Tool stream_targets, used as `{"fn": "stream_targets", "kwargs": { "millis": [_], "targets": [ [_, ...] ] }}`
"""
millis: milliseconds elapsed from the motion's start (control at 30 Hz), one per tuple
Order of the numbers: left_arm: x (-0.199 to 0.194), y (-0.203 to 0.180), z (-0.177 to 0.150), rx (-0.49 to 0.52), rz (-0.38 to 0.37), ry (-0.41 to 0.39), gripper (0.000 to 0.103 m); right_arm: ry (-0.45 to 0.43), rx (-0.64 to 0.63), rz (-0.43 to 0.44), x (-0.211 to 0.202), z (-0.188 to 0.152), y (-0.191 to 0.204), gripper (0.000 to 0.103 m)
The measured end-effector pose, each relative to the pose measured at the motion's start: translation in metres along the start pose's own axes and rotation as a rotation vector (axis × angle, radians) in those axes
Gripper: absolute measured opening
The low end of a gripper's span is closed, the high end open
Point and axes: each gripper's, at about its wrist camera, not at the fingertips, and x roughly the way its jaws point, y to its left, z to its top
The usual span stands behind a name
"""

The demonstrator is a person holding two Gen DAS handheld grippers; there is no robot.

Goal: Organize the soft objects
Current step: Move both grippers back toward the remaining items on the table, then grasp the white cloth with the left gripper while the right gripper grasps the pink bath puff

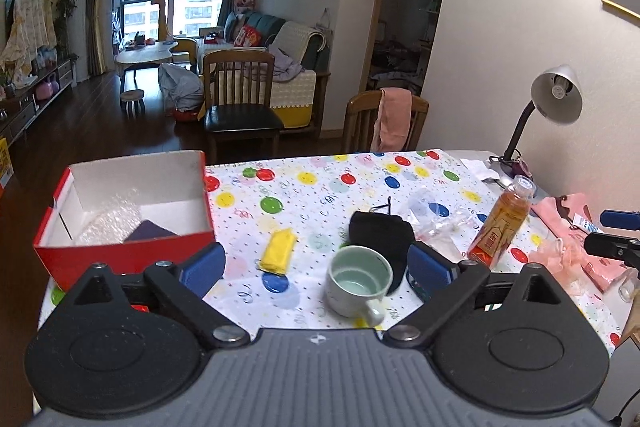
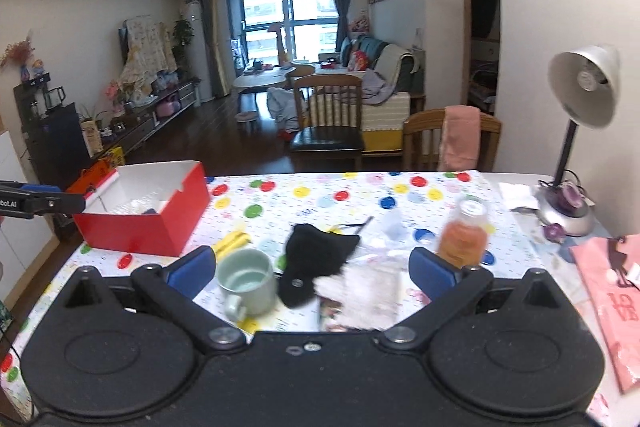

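Note:
A red box (image 1: 120, 251) with a white inside stands at the table's left and holds bubble wrap (image 1: 108, 221) and a dark flat item. A yellow folded cloth (image 1: 277, 251) and a black soft cloth (image 1: 384, 233) lie mid-table. My left gripper (image 1: 316, 267) is open and empty above the near edge. My right gripper (image 2: 312, 273) is open and empty over the black cloth (image 2: 316, 259) and a white fluffy item (image 2: 368, 291). The red box (image 2: 148, 227) and yellow cloth (image 2: 232, 241) show to its left.
A pale green mug (image 1: 358, 283) stands near the front. An orange drink bottle (image 1: 502, 223), crumpled clear plastic (image 1: 444, 223), a desk lamp (image 1: 554, 99) and pink bags (image 2: 608, 291) are on the right. Two wooden chairs (image 1: 240, 99) stand behind the dotted tablecloth (image 1: 320, 187).

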Motion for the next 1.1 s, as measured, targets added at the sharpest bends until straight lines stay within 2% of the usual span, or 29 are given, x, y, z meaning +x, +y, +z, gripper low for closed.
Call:
{"fn": "stream_targets", "kwargs": {
  "millis": [33,233,333,500,733,1000,1100],
  "targets": [
    [0.001,-0.004,-0.003,-0.003,0.004,-0.003,0.103,-0.004,-0.002,-0.005,-0.003,-0.005,-0.006,0.103],
    [0.013,-0.024,-0.028,-0.018,0.031,0.000,0.103,-0.004,-0.004,-0.078,-0.010,-0.029,-0.040,0.103],
    [0.023,-0.032,-0.041,-0.019,0.037,0.027,0.103,0.008,-0.001,-0.117,-0.011,-0.042,-0.060,0.103],
    [0.038,-0.042,-0.063,-0.052,0.098,0.083,0.103,0.042,0.028,-0.204,-0.011,-0.061,-0.100,0.103],
    [0.057,-0.049,-0.092,-0.084,0.145,0.096,0.103,0.101,0.062,-0.307,0.010,-0.080,-0.164,0.103],
    [0.085,-0.058,-0.125,-0.092,0.180,0.236,0.103,0.192,0.078,-0.318,0.052,-0.094,-0.216,0.103],
    [0.098,-0.052,-0.135,-0.147,0.178,0.298,0.103,0.209,0.110,-0.319,0.063,-0.097,-0.230,0.103]
  ]
}}
